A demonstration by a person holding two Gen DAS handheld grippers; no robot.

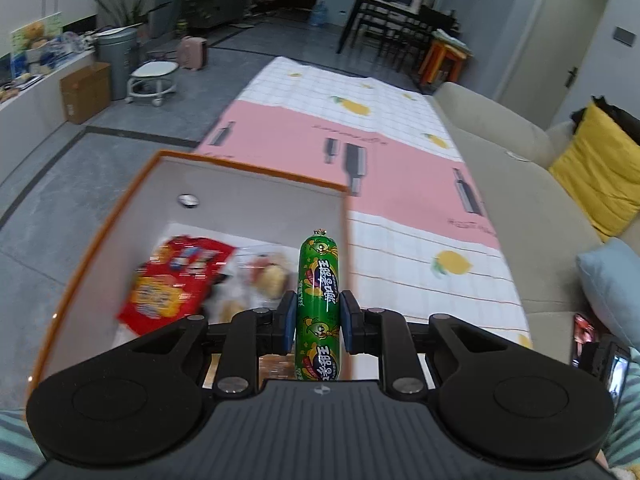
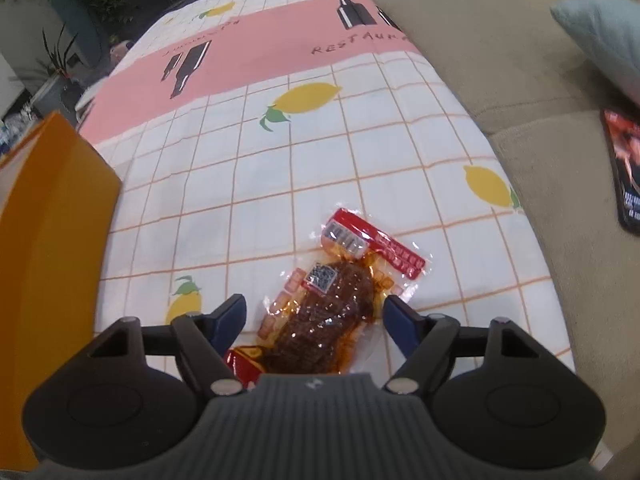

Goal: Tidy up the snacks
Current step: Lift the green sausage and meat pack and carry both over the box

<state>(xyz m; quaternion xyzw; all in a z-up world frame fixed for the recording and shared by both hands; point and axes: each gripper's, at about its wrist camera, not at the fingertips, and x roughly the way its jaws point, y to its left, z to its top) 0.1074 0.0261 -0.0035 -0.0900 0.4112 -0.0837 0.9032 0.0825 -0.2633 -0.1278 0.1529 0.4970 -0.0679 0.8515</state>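
My left gripper point(image 1: 318, 312) is shut on a green sausage stick point(image 1: 319, 280), held above the right side of an orange-edged box point(image 1: 248, 168). Inside the box lie a red snack bag point(image 1: 176, 280) and a clear pack of pastries point(image 1: 268, 276). My right gripper point(image 2: 314, 316) is open, its blue fingers on either side of a clear packet of brown meat with red labels point(image 2: 332, 304) that lies on the tablecloth point(image 2: 280, 152). The orange box wall point(image 2: 52, 216) stands to the right gripper's left.
A beige sofa point(image 1: 520, 184) runs along the table's right side, with a yellow cushion point(image 1: 596, 172), a pale blue cushion point(image 2: 604, 36) and a dark red packet point(image 2: 624, 168) on it. Beyond the table are a bin, stool and dark dining chairs.
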